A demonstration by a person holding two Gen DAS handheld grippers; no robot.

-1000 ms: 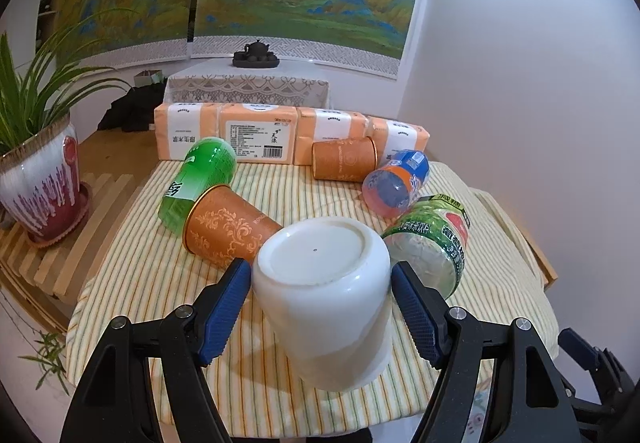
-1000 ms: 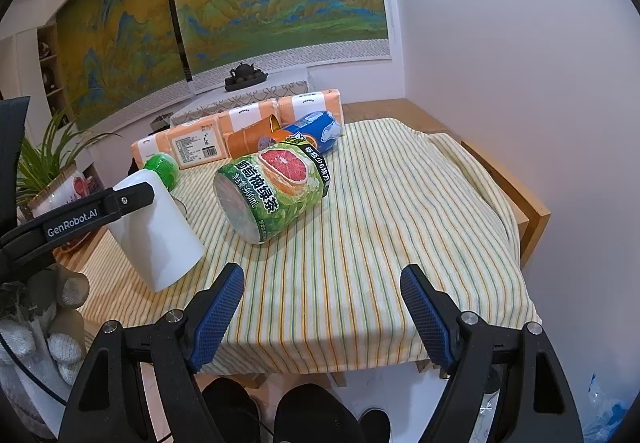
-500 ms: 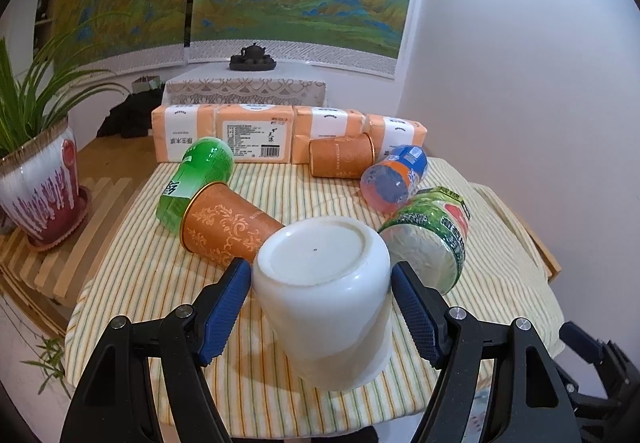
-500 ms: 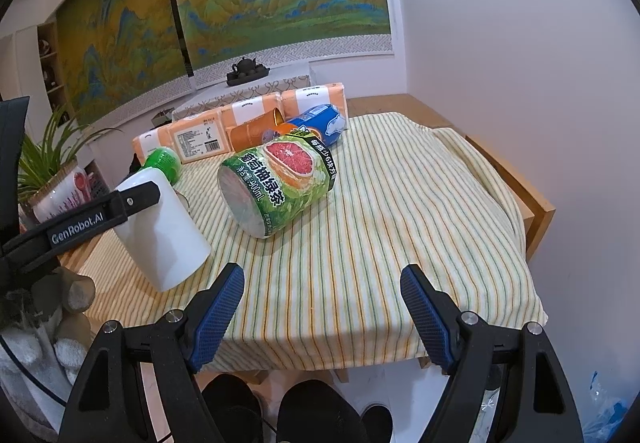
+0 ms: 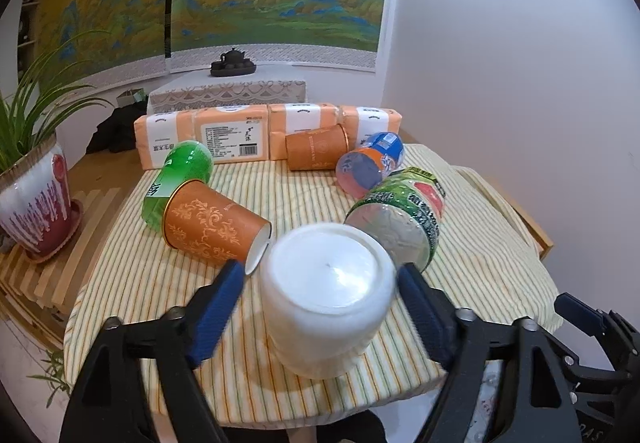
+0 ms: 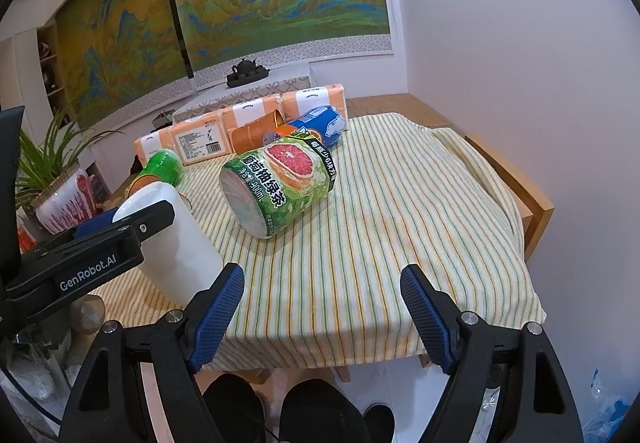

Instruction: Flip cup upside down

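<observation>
Jaws, left: the left gripper [image 5: 320,275] is held spread, one blue pad to each side of the white cup [image 5: 326,297]; a gap is seen at the left pad, while contact at the right pad cannot be told.
Jaws, right: the right gripper [image 6: 322,301] is held wide open over bare striped cloth [image 6: 400,211], with nothing between its pads.
Cup position: the cup is seen base-up, mouth down on the cloth near the table's front edge, so the flip is judged done.
Cup handling: a smooth, glossy, stiff wall is shown; it is judged ceramic-like, fairly heavy, slippery and breakable if tipped off the edge.
Hold: the straight side wall, about mid-height, is judged the best place, with pads squarely opposite.
Neighbours: an orange paper cup [image 5: 212,227] lies on its side just beside the left pad; a grapefruit tea bottle [image 5: 400,219] lies just behind the right pad.
</observation>
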